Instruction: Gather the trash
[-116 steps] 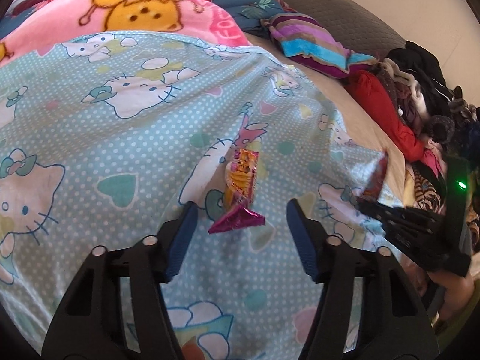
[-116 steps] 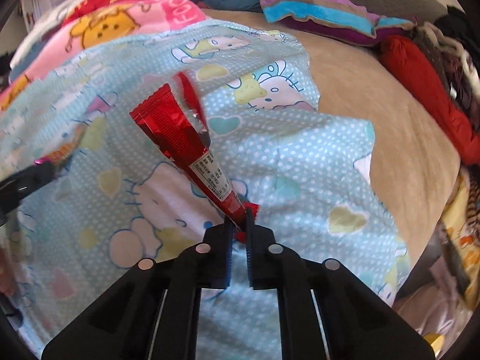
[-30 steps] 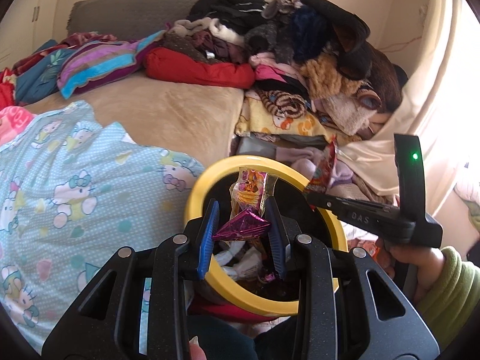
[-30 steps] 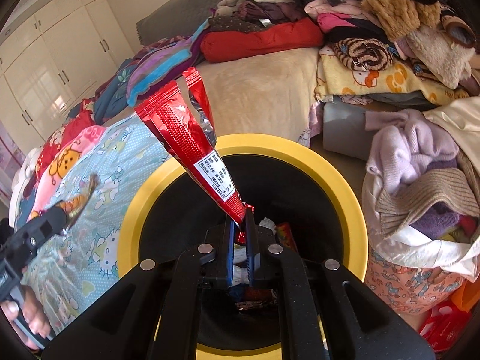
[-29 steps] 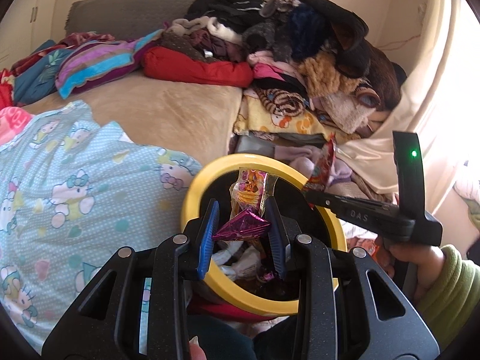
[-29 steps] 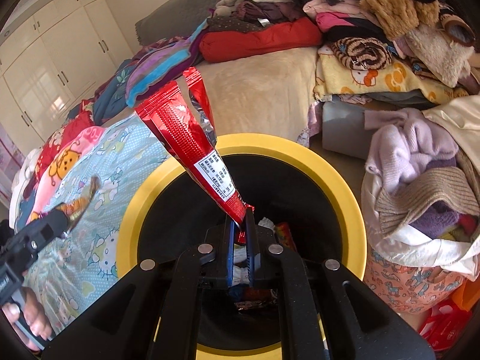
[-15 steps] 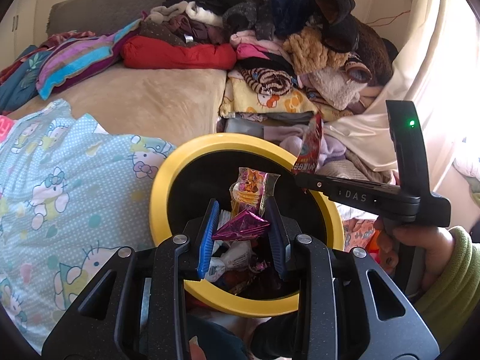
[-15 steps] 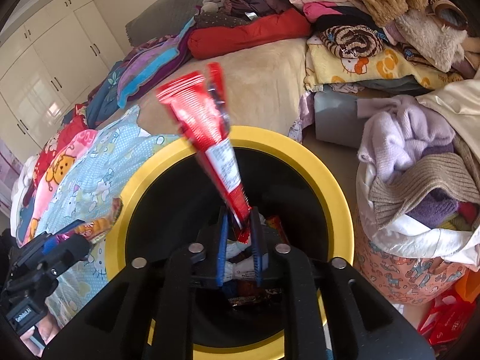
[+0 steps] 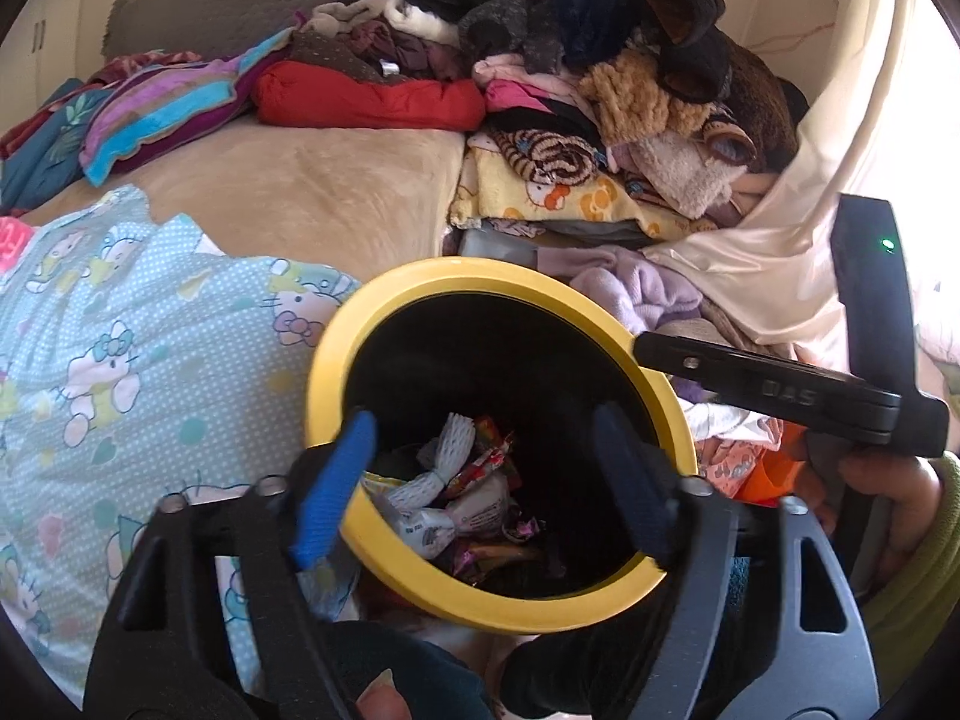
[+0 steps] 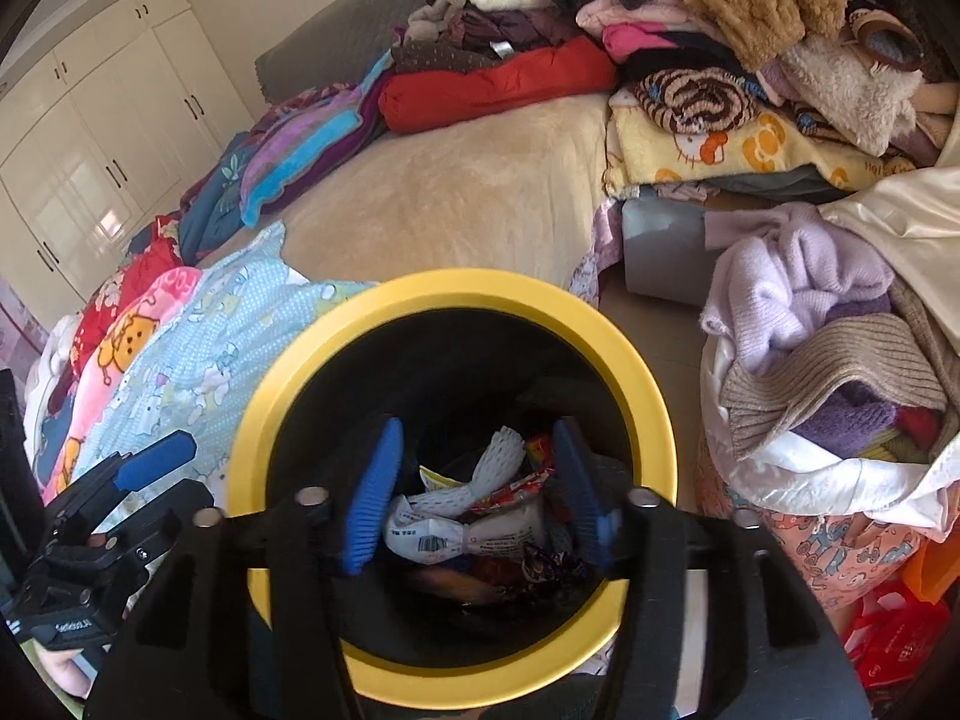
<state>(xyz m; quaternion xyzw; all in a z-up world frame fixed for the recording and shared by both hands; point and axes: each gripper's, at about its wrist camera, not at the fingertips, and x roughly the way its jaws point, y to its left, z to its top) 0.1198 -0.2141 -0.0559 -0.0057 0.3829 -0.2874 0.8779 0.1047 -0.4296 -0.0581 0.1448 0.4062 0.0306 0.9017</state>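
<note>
Left wrist view, from left to right: a blue cartoon-print blanket point(image 9: 120, 372) covers the near part of the bed point(image 9: 312, 192), and striped and red bedding lies behind it by the headboard. Just beside the blanket's edge stands the yellow-rimmed black bin point(image 9: 654, 384). The left tool point(image 9: 486, 480) hangs over the bin's mouth with its blue pads far apart and nothing between them; its jaws are opening. Down inside the bin lies the trash point(image 9: 462, 498): white foam netting, a white packet and coloured wrappers, heaped on the bottom. Right of the bin, the right tool point(image 9: 654, 354) reaches in from the side over the rim, held by a hand point(image 9: 888, 492) in a green sleeve; from this view its jaws cannot be judged. Behind it rises a pile of clothes point(image 9: 630, 78).

Right wrist view, from left to right: white wardrobe doors point(image 10: 102, 138) fill the far corner, and the left tool point(image 10: 153, 459) shows at the lower edge. The bin point(image 10: 648, 396) sits in the middle with the right tool point(image 10: 474, 480) over it, jaws opening, pads apart and nothing between them. The trash point(image 10: 468, 528) lies below, in the bin. A bag of knitwear point(image 10: 828, 372) stands to the right.
</note>
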